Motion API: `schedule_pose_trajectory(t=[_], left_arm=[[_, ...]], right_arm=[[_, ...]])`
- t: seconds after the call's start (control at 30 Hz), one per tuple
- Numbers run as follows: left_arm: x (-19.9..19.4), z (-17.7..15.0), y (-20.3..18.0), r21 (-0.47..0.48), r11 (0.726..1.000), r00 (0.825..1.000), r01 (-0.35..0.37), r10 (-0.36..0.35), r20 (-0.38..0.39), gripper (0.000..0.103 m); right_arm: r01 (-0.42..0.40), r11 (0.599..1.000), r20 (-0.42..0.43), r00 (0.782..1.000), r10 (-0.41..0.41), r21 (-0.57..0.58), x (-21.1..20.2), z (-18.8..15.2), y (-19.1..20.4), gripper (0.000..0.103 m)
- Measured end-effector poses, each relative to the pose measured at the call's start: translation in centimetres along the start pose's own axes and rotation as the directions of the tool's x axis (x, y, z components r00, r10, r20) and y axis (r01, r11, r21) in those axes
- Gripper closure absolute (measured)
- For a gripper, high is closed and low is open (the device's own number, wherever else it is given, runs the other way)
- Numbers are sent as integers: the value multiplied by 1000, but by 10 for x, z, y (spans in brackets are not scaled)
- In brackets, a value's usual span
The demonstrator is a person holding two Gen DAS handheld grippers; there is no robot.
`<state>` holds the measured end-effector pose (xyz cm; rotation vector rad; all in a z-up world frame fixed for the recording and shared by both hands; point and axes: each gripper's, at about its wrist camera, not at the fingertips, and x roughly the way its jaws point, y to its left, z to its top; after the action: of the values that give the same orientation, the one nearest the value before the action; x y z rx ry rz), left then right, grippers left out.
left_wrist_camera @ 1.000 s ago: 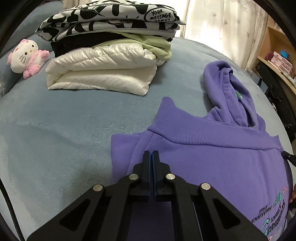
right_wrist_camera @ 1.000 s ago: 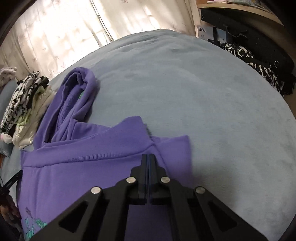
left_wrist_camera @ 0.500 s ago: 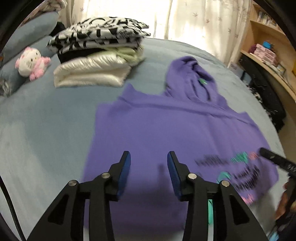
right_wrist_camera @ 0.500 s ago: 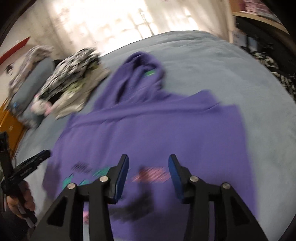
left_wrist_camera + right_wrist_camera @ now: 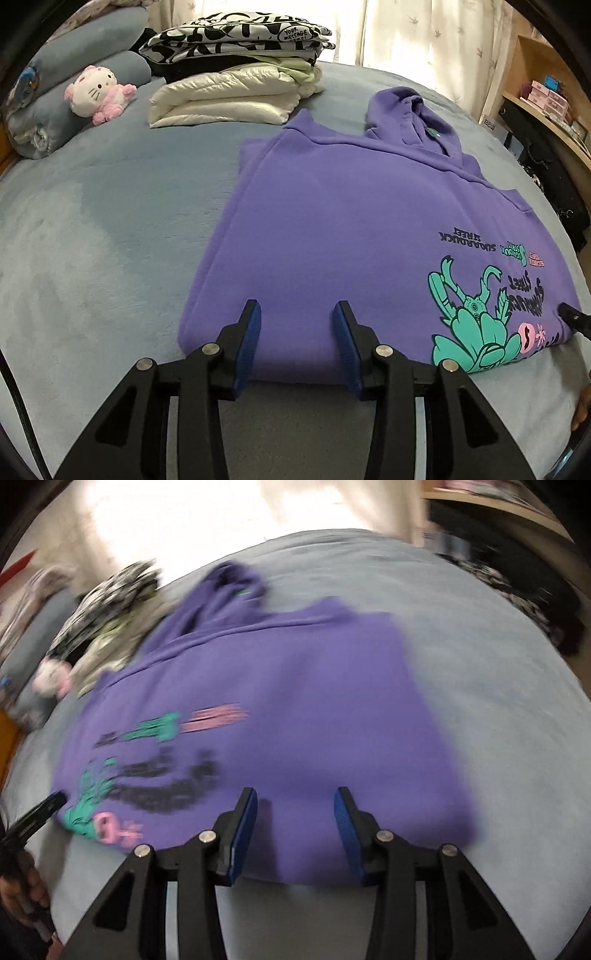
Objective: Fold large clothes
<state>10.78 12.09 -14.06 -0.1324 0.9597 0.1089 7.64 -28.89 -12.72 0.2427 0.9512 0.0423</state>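
The wide blue-grey plush bed (image 5: 110, 229) carries everything here. On its middle, nearer the front edge, lies the large purple cotton hoodie (image 5: 332, 221), printed side up, its sleeves apparently tucked under so that the body makes a rough rectangle; the hood (image 5: 417, 114) points toward the far edge, and the near folded edge runs along the front of the bed. The teal and black print (image 5: 476, 325) sits at the hoodie's right near corner in the left wrist view.

The left gripper (image 5: 295, 332) hangs just above that near edge with its blue pads spread apart and nothing between them. The right gripper (image 5: 295, 812) is likewise spread wide and empty over the same edge, though its view is blurred by motion.

By the look of it, one fold is laid and the cloth has been let go. The next move likely calls for both claws to close on the near corners and carry that edge up toward the hood, lifting evenly so the thick fabric does not bunch.

Near the far left corner stands a stack of folded clothes (image 5: 236, 74), white padded jacket lowest and black-and-white printed piece on top, close beside the hoodie's left shoulder. A small pink and white plush toy (image 5: 98, 92) rests against grey-blue rolled bedding (image 5: 48, 110) at the left edge. Neither blocks the fold.
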Motion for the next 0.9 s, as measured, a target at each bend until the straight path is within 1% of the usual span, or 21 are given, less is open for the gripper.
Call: schedule_pose_trajectory(t=[0.03,0.13,0.27,0.6,0.7,0.77,0.8,0.83,0.9], left_arm=[[0,-1,0,3,1000,1000,-9,8,2,63],[-1,-1,-3,7,999,999,-34,34,6,63],[-2,-1,-3,-6,999,999,-35,36,7,63],[-5,-4,-4,-13,999,999,-42,42,4,61],[-7,-4,-3,-13,1000,1000,-19,19,4,54],[-7,-5,-4,-6,1000,1000,-6,6,5,47],[-8,-6,-6,1,1000,1000,-3,3,4,45],[-8,-7,-7,8,1000,1000,-1,1,4,41],[-8,-8,-10,21,1000,1000,1,0,-1,36]], right_arm=[[9,1000,11,1000,-9,24,-4,-2,-9,61],[30,999,23,999,-30,30,-8,-9,-12,61],[65,998,32,997,-66,12,-8,-17,-9,60],[88,996,40,995,-88,12,-5,-19,-8,59],[92,996,41,995,-93,15,-4,-19,-8,59],[94,995,38,995,-95,15,-3,-20,-7,58],[96,995,34,995,-96,11,-3,-19,-7,58],[95,995,32,995,-96,9,-2,-19,-7,58],[88,996,23,996,-88,-1,0,-19,-5,52]])
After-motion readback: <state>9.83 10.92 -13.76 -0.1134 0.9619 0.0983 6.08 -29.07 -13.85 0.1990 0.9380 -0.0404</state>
